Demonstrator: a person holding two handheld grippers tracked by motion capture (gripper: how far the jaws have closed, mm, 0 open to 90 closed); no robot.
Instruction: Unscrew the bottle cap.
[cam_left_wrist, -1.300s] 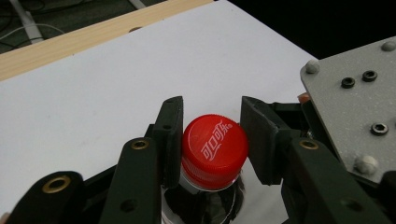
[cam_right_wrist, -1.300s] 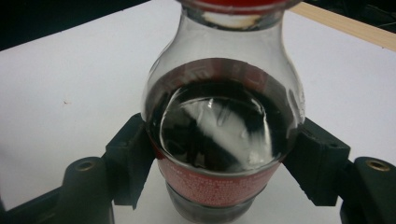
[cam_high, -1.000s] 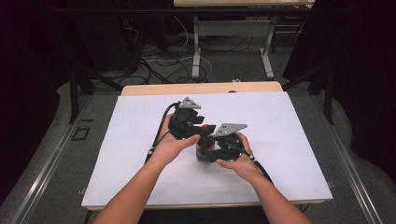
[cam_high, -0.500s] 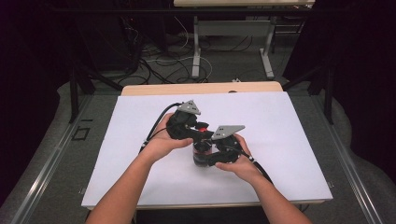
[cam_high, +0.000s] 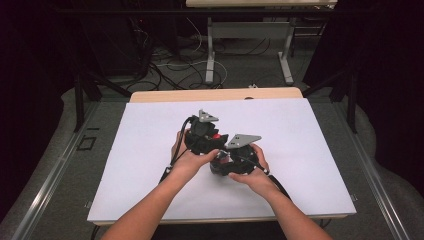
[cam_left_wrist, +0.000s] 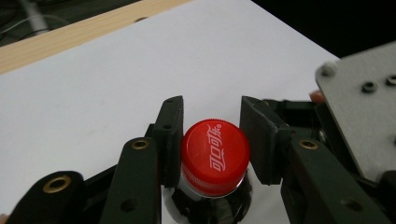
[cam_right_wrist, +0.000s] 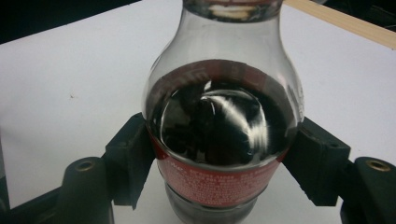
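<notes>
A cola bottle (cam_right_wrist: 223, 135) with a red cap (cam_left_wrist: 215, 155) is standing near the middle of the white table (cam_high: 125, 165). The right gripper (cam_right_wrist: 223, 161) is clamping its body; the left gripper (cam_left_wrist: 212, 140) is closing on the cap from above.

Clear glossy plastic bottle of dark cola (cam_right_wrist: 223, 126) — smooth wall with bright reflections, wrapped by a red printed film label (cam_right_wrist: 212, 183). Red ribbed plastic cap (cam_left_wrist: 215, 154) with a satin top and white print. Matt black plastic left tongs (cam_left_wrist: 215, 140) and right tongs (cam_right_wrist: 224, 163) — brass-coloured metal inserts. Dull grey metal plate (cam_left_wrist: 362, 107). Matt white surface (cam_high: 310, 130) with a pale wood edge (cam_high: 215, 95).
</notes>
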